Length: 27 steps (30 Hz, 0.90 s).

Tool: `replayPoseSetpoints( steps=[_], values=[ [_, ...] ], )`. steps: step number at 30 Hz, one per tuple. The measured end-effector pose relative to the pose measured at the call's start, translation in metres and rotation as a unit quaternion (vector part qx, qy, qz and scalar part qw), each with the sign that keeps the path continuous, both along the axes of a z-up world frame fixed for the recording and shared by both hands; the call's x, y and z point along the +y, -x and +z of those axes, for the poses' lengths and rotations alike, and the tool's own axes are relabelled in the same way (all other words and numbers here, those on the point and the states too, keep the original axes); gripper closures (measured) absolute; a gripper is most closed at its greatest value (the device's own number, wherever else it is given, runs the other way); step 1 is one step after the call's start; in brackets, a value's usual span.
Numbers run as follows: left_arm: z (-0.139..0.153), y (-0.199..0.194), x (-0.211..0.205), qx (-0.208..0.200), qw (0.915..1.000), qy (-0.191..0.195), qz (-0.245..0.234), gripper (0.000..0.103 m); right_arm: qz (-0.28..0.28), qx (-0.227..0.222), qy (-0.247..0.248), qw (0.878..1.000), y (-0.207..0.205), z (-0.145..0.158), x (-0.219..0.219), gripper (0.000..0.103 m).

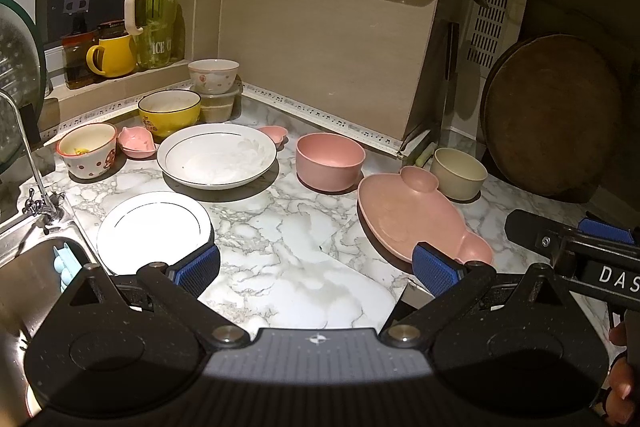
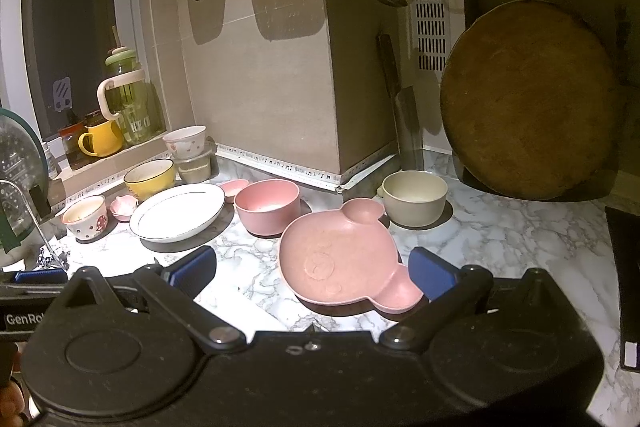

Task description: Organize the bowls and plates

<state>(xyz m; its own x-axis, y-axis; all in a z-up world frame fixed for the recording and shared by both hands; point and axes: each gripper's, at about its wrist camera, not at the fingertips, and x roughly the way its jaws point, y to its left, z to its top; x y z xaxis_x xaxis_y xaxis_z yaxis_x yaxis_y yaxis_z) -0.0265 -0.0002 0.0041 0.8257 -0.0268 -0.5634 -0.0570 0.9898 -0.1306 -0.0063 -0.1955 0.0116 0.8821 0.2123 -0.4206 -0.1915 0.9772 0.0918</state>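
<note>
Two near, perhaps side-by-side wrist views over one countertop.

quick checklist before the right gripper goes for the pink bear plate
1. Right gripper open: ok, jaws wide, nothing held.
2. Bear plate free: ok, flat on the counter, nothing on it.
3. Plate between the fingers: ok, its near part sits in the gap; contact cannot tell.
4. Neighbours clear: ok, pink bowl and beige bowl stand behind the plate; whether they touch it, cannot tell.
5. Left gripper out of the way: ok, open over bare counter beside the white plate.
6. Plate clean: cannot tell.
</note>
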Motion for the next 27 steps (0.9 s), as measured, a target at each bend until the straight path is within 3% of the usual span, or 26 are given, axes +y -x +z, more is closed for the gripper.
replayPoseSetpoints(
  steps=[27],
  values=[
    [-0.001,0.007,-0.001,-0.006,0.9998,0.001,-0.018,0.0,-0.009,-0.006,-0.01,1.0,0.012,0.005,0.0,0.0]
  ],
)
